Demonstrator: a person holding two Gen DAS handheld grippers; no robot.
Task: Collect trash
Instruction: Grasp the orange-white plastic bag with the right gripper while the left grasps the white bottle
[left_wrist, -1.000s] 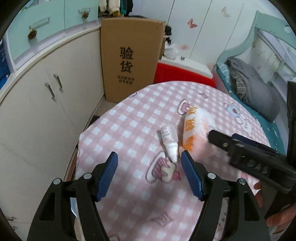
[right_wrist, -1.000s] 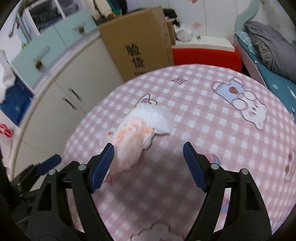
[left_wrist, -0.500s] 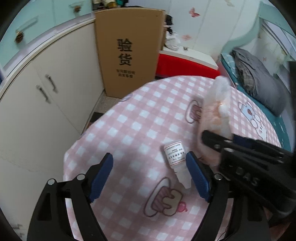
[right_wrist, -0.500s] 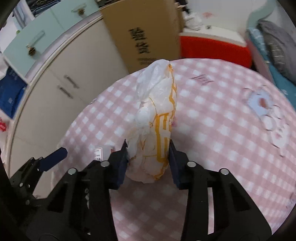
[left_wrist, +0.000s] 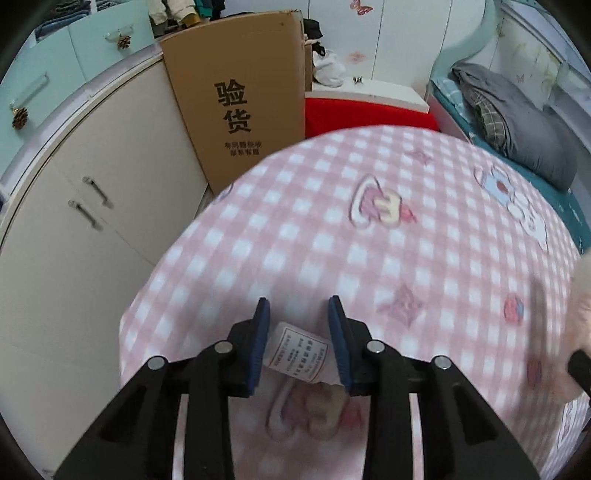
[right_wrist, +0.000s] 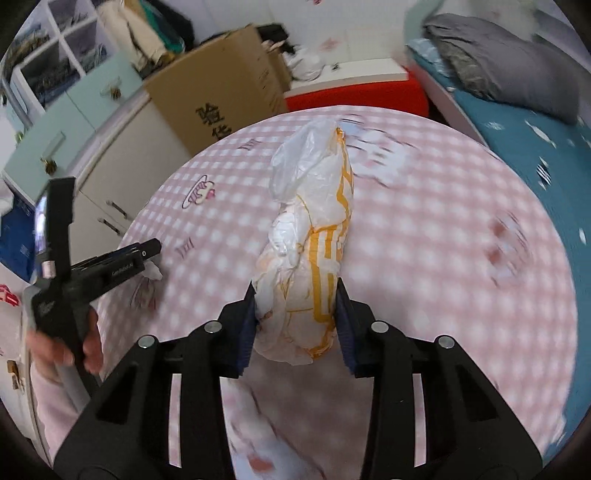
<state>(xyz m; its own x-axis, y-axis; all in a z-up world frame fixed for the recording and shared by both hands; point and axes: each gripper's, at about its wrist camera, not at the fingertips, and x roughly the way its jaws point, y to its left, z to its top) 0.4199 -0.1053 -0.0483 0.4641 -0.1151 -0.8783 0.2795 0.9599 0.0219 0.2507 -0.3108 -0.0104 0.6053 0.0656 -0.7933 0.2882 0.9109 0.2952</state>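
Bottle (left_wrist: 301, 352) sits between your left gripper's (left_wrist: 298, 325) jaws, lying on the counter (left_wrist: 332, 236), and those jaws are closing on it. The near pad looks to touch its label while a sliver of gap shows at the other, so you probably have no firm hold yet. Finish the squeeze before you lift, and keep the jaws low over the counter so the round body cannot roll out from between them. Your right gripper (right_wrist: 295, 306) already has the white and orange bag (right_wrist: 310, 254) pinched at its lower end, both pads pressed into the plastic, the rest standing up beyond the jaws. Soft film can slip, so I'd hold that pressure steady and carry it without swinging.
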